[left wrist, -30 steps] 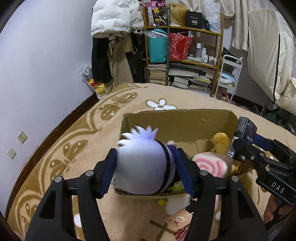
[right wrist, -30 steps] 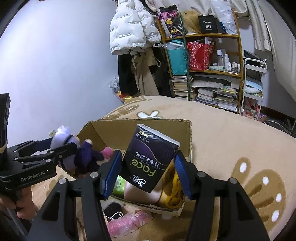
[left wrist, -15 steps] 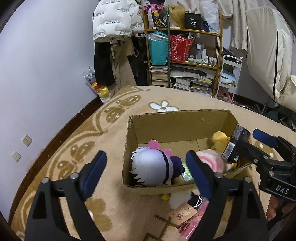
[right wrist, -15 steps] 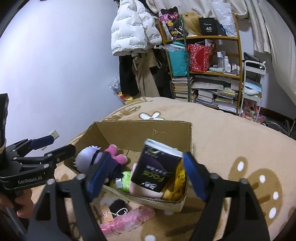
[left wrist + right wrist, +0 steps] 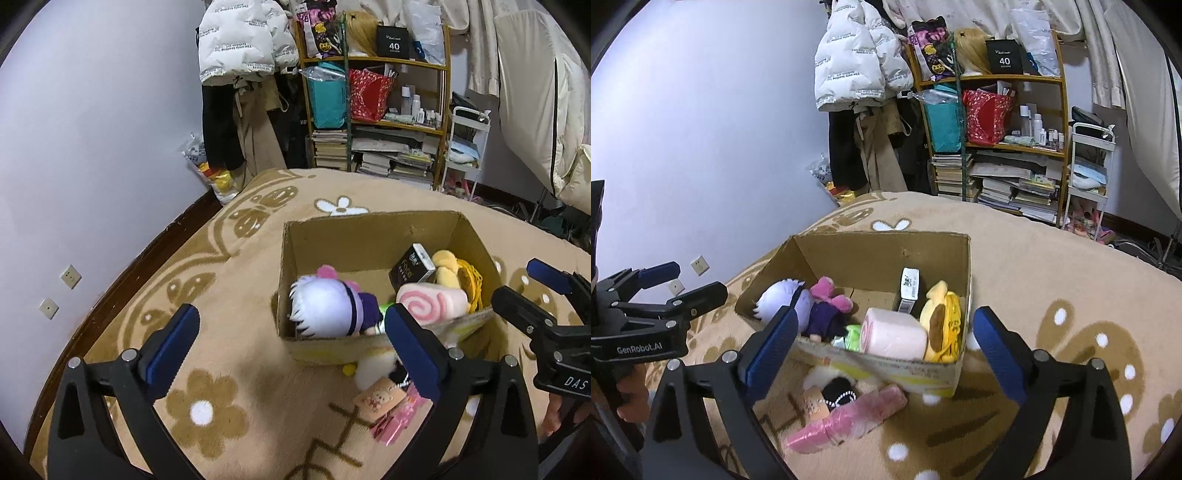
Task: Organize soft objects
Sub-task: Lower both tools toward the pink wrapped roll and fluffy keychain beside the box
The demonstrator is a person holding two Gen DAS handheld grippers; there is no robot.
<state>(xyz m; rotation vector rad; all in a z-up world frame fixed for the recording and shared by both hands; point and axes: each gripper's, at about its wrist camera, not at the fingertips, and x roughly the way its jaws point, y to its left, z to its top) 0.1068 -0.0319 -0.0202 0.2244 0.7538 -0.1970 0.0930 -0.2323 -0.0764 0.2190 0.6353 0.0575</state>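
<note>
A cardboard box (image 5: 369,229) (image 5: 886,245) stands on the carpet. In it lie a white-haired plush doll (image 5: 325,308) (image 5: 783,299), a black tissue pack (image 5: 412,267) (image 5: 909,290), a pink swirl roll plush (image 5: 430,304) (image 5: 892,336) and a yellow plush (image 5: 454,271) (image 5: 942,310). My left gripper (image 5: 291,345) is open and empty, held back over the carpet left of the box. My right gripper (image 5: 882,354) is open and empty above the box's near side.
On the carpet in front of the box lie a pink wrapped bundle (image 5: 846,421) (image 5: 395,424), a small white and black plush (image 5: 831,384) and a card (image 5: 378,400). A shelf (image 5: 376,92) with books and bags, hanging coats (image 5: 860,66) and a white cart (image 5: 1089,173) stand behind.
Both grippers opened and pulled back. The white-haired doll and the black tissue pack dropped into the box and now lie there.
</note>
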